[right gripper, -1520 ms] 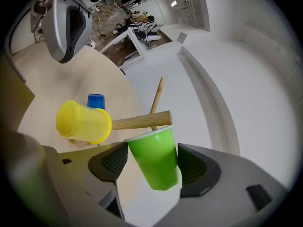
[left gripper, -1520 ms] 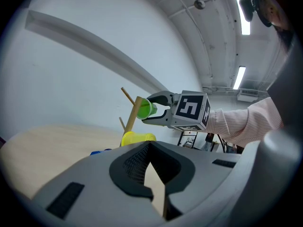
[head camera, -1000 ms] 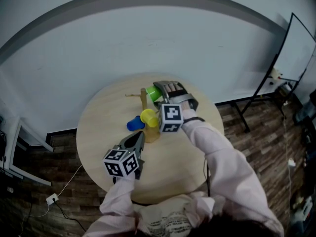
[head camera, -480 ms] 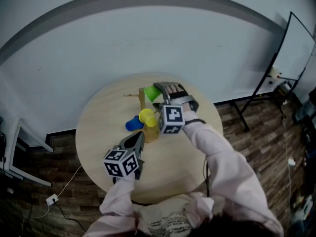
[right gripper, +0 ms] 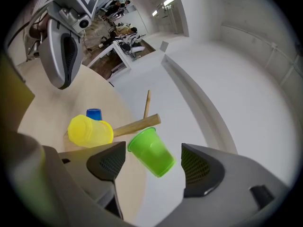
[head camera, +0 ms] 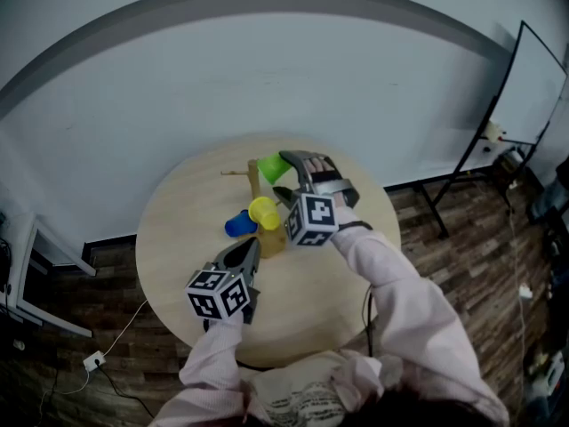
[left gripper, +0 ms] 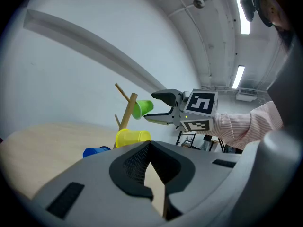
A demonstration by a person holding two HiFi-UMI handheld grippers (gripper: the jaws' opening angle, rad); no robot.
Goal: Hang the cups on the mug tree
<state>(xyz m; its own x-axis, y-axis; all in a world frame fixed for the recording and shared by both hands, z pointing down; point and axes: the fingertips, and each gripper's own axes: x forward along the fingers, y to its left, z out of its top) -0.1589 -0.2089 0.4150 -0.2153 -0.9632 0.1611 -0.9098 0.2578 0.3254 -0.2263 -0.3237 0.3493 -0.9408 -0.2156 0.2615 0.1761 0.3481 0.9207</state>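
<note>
Waiting at the left above the worktop [head camera: 178, 229], the left hand-held gripper [left gripper: 150, 150] has its jaws pressed together on nothing. Next come the blue cup [head camera: 236, 226] and the yellow cup [head camera: 265, 212], low beside the mug tree [head camera: 253, 178]; whether they hang on pegs is unclear. At the tree's top sits the green cup [head camera: 271, 167], between the spread jaws of the right hand-held gripper [right gripper: 154, 155]. Those jaws have just been closing slightly, but both pads are clear of it. This looks like the hanging of cup 3. The next move should draw straight back without brushing it. Its long axis lies near level, mouth toward the trunk, base toward the right hand-held gripper.
</note>
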